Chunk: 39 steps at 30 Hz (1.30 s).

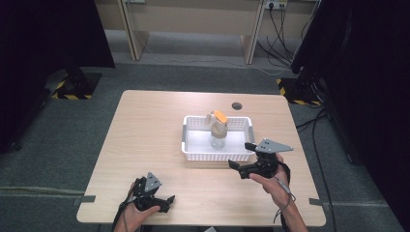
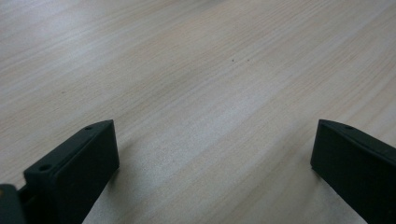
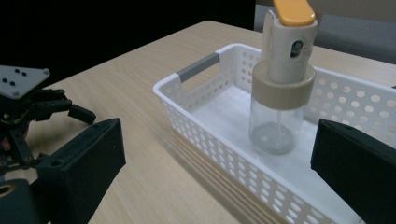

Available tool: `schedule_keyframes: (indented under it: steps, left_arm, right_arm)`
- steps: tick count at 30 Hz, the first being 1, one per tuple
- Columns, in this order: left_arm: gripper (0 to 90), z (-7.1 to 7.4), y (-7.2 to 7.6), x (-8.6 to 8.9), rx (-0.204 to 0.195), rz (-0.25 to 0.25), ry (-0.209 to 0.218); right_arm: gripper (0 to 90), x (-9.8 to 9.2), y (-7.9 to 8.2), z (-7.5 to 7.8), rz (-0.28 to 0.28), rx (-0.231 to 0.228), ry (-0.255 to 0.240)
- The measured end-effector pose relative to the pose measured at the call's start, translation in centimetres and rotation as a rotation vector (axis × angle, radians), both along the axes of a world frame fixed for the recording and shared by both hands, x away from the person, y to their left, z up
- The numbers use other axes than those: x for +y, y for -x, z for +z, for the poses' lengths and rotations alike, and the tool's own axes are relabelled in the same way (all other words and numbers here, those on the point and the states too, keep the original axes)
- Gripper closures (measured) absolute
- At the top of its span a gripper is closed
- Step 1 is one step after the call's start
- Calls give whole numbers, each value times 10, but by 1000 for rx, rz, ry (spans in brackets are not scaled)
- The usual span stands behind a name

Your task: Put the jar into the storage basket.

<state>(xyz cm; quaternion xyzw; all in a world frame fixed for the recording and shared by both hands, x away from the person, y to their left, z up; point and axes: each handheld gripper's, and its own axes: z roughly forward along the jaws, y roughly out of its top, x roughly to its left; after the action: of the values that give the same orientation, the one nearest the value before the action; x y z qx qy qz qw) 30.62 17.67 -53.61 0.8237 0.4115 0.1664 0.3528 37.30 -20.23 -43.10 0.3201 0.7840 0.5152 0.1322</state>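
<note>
Pale wood-grain table (image 1: 145, 125), with a white perforated basket (image 1: 192, 145) sitting right of centre on it. Clear spray bottle (image 1: 218, 131) stands upright inside the basket, toward its middle; beige collar and pump head, orange trigger cap on top. Bottle body looks empty in the right gripper view. Basket has a grey handle strip (image 3: 199, 67) on its left end wall.

Your right gripper (image 1: 242, 163) is at the near right of the table, just beside the basket's near wall, close to its right end. Jaws stand wide apart with nothing between them. In its own view (image 3: 219, 172) the bottle (image 3: 279, 84) sits beyond the near wall, framed between the two black jaws but well clear of both. Grey three-cornered plate (image 1: 273, 146) rides on top; your hand (image 1: 273, 186) grips it from below.

Your left gripper (image 1: 162, 202) is low at the near left edge of the table, well apart from the basket. In its own view (image 2: 215, 158) the jaws are spread wide over bare wood (image 2: 196, 84), holding nothing. Whether the jaw tips touch the tabletop, you cannot tell. It also shows at the far left of the right gripper view (image 3: 28, 107).

Dark curtains flank the table left and right; grey carpet (image 1: 58, 130) lies around it.
</note>
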Motion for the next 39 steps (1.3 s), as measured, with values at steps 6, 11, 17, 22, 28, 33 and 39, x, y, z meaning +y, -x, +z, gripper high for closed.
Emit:
schedule_keyframes:
  steps: [6,11,17,22,28,33,39]
  left_arm:
    - [1,0,0,0,0,0,0]
    - [1,0,0,0,0,0,0]
    - [1,0,0,0,1,2,0]
    - [1,0,1,0,0,3,0]
    - [1,0,1,0,0,3,0]
    - [1,0,1,0,1,3,1]
    - [1,0,1,0,1,3,1]
  right_arm:
    - [31,0,6,-4,8,2,2]
    - [31,-2,9,-7,6,7,1]
    - [31,-5,15,-11,7,12,3]
    - [31,-7,20,-18,9,22,11]
    - [31,-9,26,-29,16,37,23]
    - [31,-12,29,-36,6,51,22]
    - [31,-17,31,-43,-3,66,24]
